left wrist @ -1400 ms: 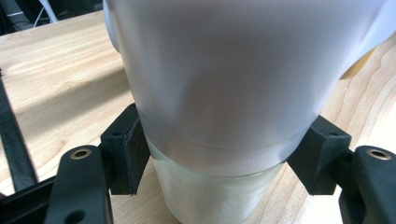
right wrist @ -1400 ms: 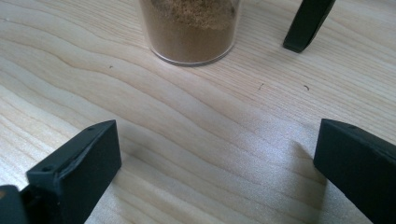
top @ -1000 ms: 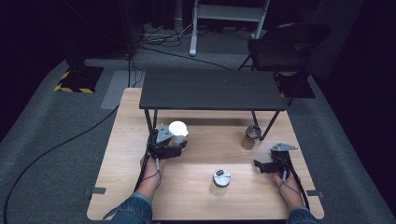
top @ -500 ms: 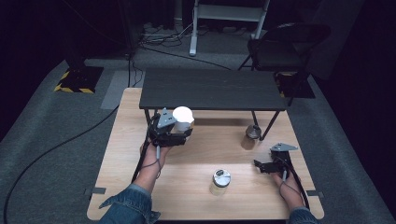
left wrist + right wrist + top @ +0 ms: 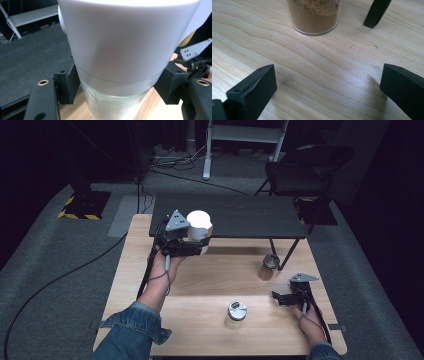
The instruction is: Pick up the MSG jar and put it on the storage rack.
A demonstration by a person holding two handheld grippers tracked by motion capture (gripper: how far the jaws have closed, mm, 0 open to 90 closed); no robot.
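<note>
My left gripper (image 5: 200,243) is shut on a jar with a tall white lid (image 5: 199,223) and holds it in the air at the front left edge of the black shelf (image 5: 250,216). In the left gripper view the pads clamp the jar (image 5: 125,50) just under its lid, above the clear glass body. My right gripper (image 5: 276,298) rests low over the wooden table (image 5: 210,275) at the right, open with nothing between its jaws (image 5: 329,85). Just beyond it stands a clear jar of brown powder (image 5: 314,15), which the high view shows beside the shelf's leg (image 5: 269,266).
A small jar with a metal lid (image 5: 235,314) stands at the table's front middle. The shelf's black leg (image 5: 377,12) is planted right of the powder jar. A folding chair (image 5: 300,170) and cables lie on the floor behind the table.
My left gripper has risen with the white-lidded jar from near the table surface to the height of the shelf top. The right gripper has stayed put.
</note>
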